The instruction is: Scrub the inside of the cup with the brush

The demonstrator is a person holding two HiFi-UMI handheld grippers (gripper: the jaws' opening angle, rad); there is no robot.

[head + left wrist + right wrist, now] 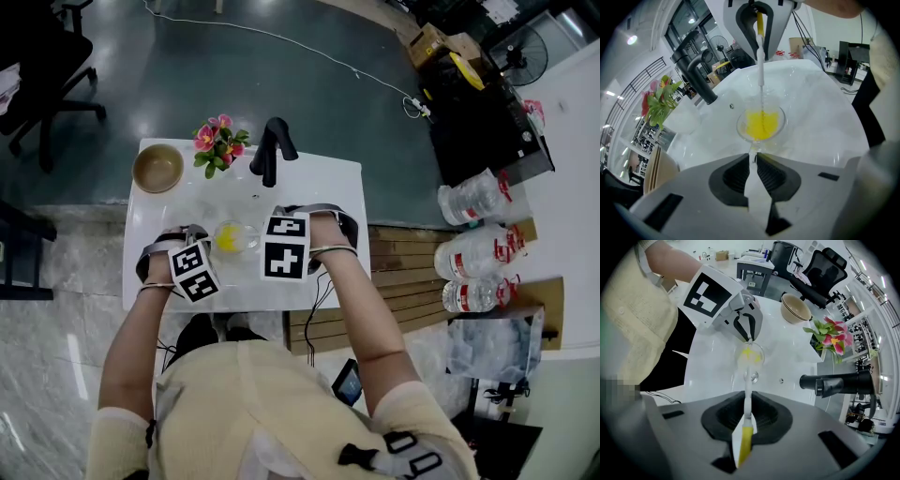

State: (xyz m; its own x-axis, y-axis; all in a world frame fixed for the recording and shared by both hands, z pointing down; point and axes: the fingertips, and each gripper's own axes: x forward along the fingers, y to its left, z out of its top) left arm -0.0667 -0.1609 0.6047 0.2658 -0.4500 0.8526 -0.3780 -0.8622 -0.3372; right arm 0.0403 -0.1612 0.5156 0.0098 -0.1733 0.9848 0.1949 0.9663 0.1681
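While brush (746, 380) head sits inside clear cup (761, 123) on table (323, 187), we see right hand-held gripper (746, 404) clamping slim handle, left hand-held gripper (753, 158) pinching cup edge; glass looks light, slippery, fragile.

The cup (761, 123) is clear and glossy; glass or plastic, I cannot tell. The brush (747, 392) has a smooth white handle that looks like plastic, with a yellow end, and a soft-looking yellow head. The counter (319, 187) is white, smooth and shiny. The tap (270, 150), upper middle, is matt black. The left gripper (753, 157) has a matt grey plastic shell and black, finely ribbed fingers (736, 176). The bowl (157, 169), upper left, is tan and glossy. The person's top (262, 403) is cream textured cloth.
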